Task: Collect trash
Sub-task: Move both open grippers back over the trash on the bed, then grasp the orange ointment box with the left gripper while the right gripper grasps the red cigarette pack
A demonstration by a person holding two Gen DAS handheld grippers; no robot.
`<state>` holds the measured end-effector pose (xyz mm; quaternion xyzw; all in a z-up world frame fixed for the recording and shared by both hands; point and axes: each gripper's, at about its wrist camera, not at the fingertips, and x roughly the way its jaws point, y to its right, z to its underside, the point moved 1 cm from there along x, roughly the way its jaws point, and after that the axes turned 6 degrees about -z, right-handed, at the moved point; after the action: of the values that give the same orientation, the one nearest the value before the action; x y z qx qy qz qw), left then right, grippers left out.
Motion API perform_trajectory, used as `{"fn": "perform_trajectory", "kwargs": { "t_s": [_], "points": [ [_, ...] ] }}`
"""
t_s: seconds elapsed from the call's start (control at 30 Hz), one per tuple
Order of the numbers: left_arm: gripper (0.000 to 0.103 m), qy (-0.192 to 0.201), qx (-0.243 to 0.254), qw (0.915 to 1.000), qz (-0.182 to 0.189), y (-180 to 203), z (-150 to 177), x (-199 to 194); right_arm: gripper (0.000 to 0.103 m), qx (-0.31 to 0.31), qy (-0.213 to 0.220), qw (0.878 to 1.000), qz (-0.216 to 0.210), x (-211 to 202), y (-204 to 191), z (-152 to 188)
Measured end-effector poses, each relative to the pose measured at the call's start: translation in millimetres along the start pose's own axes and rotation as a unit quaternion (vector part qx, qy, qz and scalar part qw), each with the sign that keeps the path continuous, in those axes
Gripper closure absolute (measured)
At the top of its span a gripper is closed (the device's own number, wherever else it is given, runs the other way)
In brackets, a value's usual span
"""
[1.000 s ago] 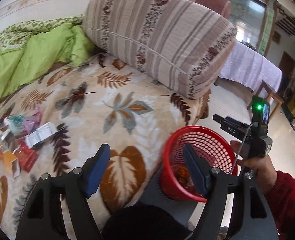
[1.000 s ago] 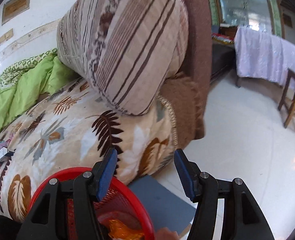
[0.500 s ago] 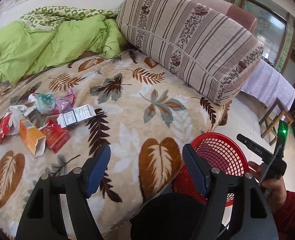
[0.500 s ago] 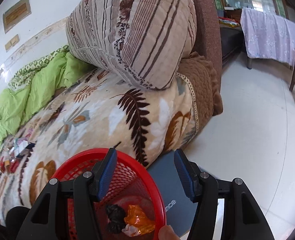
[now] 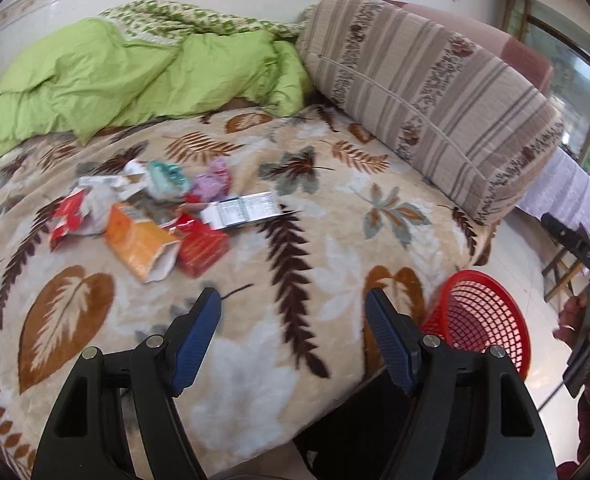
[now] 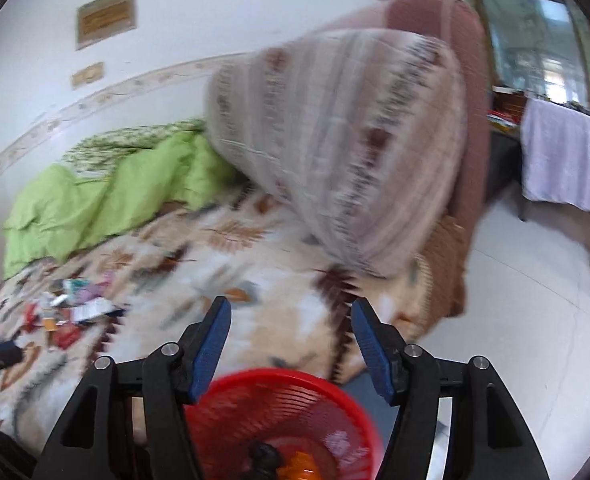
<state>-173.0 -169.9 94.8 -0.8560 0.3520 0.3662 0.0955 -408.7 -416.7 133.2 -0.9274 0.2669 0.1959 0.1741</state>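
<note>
Left wrist view: the left claw (image 5: 293, 316) stands wide and empty over the leaf-print blanket (image 5: 327, 248); the trash pile (image 5: 163, 216) lies ahead on the bed, the red basket (image 5: 483, 320) at the bed's edge to the right. Right wrist view, blurred: the right claw (image 6: 291, 320) is opening, nothing between its jaws, above the basket, which holds some scraps.

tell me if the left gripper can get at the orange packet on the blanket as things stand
Probably yes. The left gripper stands open and empty, pointing down at the blanket, and the orange packet lies on top of the pile, ahead and to its left, with only bare blanket between. The red wrapper touches its side.
</note>
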Motion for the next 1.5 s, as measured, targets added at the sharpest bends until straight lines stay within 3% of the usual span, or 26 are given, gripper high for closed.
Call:
{"fn": "perform_trajectory", "kwargs": {
  "t_s": [0.1,0.23,0.37,0.53,0.77,0.97,1.13,1.17,1.23,1.5],
  "points": [
    [0.030,-0.006,-0.026,0.9995,-0.018,-26,3,0,0.032,-0.023,-0.020,0.997,-0.068,19,-49,-3],
    [0.030,-0.015,-0.064,0.9968,-0.046,-62,7,0,0.032,-0.047,-0.082,0.983,-0.156,56,-119,8],
    [0.030,-0.027,-0.107,0.9915,-0.069,-91,7,2,0.032,-0.073,-0.125,0.970,-0.193,91,-179,29],
    [0.030,-0.040,-0.150,0.9830,-0.098,-119,0,10,0.032,-0.094,-0.179,0.960,-0.192,138,-228,57],
    [0.030,-0.071,-0.190,0.9737,-0.103,-139,-34,50,0.032,-0.070,-0.186,0.964,-0.177,149,-226,61],
    [0.030,-0.125,-0.260,0.9514,-0.108,-159,-52,111,0.032,-0.054,-0.167,0.968,-0.177,141,-213,55],
    [0.029,-0.164,-0.271,0.9425,-0.107,-160,-48,153,0.032,-0.036,-0.166,0.969,-0.182,143,-204,52],
    [0.031,-0.152,-0.266,0.9455,-0.110,-160,-48,152,0.032,-0.036,-0.167,0.968,-0.182,143,-204,52],
    [0.052,-0.139,-0.248,0.9520,-0.113,-159,-47,148,0.032,-0.039,-0.168,0.967,-0.185,144,-206,53],
    [0.053,-0.105,-0.222,0.9631,-0.109,-176,-12,100,0.032,-0.072,-0.208,0.954,-0.205,157,-225,62]
  ]
}}
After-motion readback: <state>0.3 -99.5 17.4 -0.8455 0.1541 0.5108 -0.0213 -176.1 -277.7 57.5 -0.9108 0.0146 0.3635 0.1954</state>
